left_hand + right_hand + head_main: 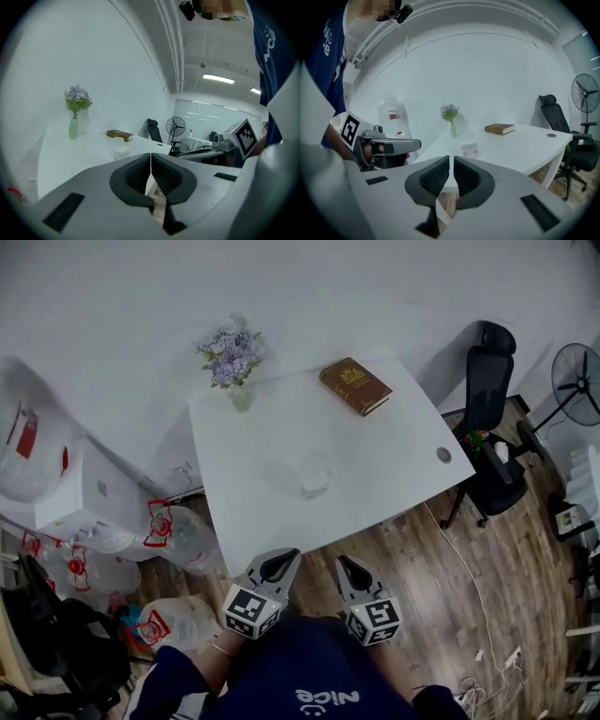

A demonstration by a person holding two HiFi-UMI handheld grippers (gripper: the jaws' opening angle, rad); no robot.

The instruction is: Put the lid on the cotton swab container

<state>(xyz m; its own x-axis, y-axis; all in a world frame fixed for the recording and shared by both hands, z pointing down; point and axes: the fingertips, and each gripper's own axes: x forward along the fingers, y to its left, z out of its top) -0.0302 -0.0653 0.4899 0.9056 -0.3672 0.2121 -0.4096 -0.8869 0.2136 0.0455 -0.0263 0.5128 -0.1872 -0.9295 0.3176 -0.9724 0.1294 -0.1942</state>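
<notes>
The small clear cotton swab container (315,479) stands near the middle of the white table (394,465). It also shows as a small labelled tub (122,152) in the left gripper view and ahead of the jaws (469,150) in the right gripper view. I cannot make out a separate lid. My left gripper (285,559) and right gripper (346,564) hover side by side off the table's near edge, over the wooden floor. Both are shut with nothing between the jaws, as seen in the left gripper (150,157) and right gripper (451,162) views.
A vase of purple flowers (232,362) stands at the table's far left corner and a brown book (354,385) lies at the far edge. A black office chair (487,418) and a fan (577,381) stand to the right. Water jugs (178,531) crowd the floor at left.
</notes>
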